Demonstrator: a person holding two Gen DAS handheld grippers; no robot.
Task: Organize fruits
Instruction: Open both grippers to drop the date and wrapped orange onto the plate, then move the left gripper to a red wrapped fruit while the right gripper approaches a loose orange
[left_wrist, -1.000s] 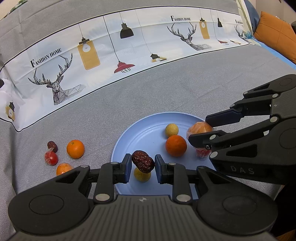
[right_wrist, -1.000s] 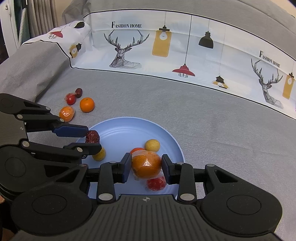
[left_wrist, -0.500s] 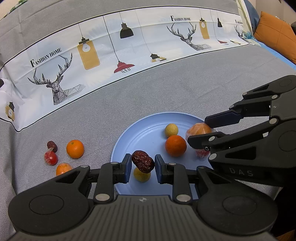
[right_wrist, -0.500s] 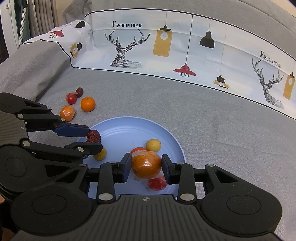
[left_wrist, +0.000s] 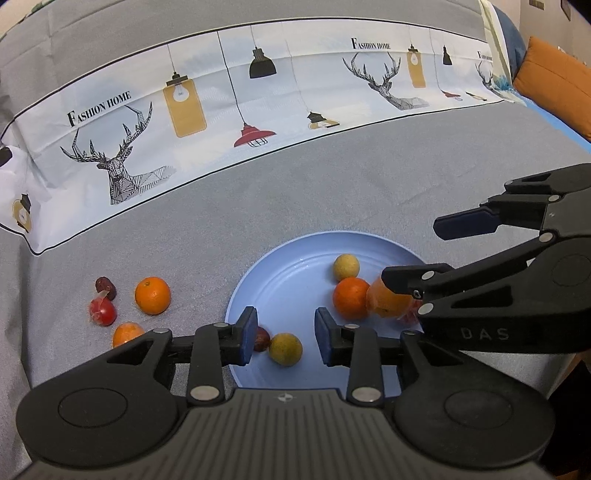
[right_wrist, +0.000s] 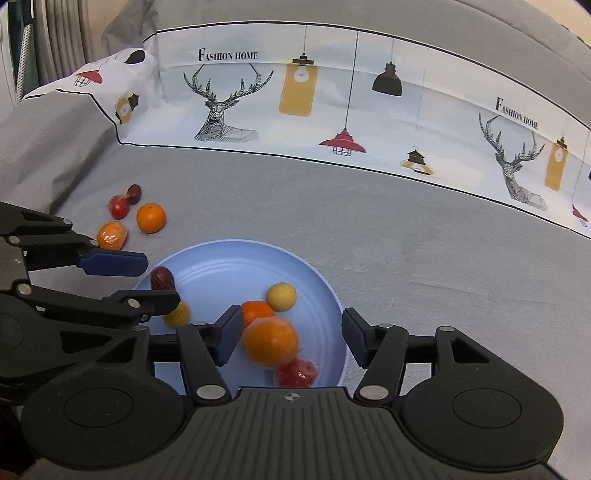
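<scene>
Progress: six fruits in the blue plate (left_wrist: 295, 258), four left on the grey bed cover (left_wrist: 332, 199)

Left tongs (left_wrist: 284, 332): opening, pads apart, nothing clamped. Red date (left_wrist: 262, 338) lies just inside the left pad, on the plate's near rim, touching the yellow fruit (left_wrist: 285, 349) that sits between the pads

Right tongs (right_wrist: 288, 338): opening too, pads clear. Wrapped orange (right_wrist: 271, 341) between them, nearer the left pad, resting by the wrapped red fruit (right_wrist: 295, 373); it looks just released

Remaining: orange (left_wrist: 152, 295), wrapped orange (left_wrist: 127, 332), red fruit (left_wrist: 102, 311), dark date (left_wrist: 105, 286), all well left of the left tongs, off the plate
</scene>
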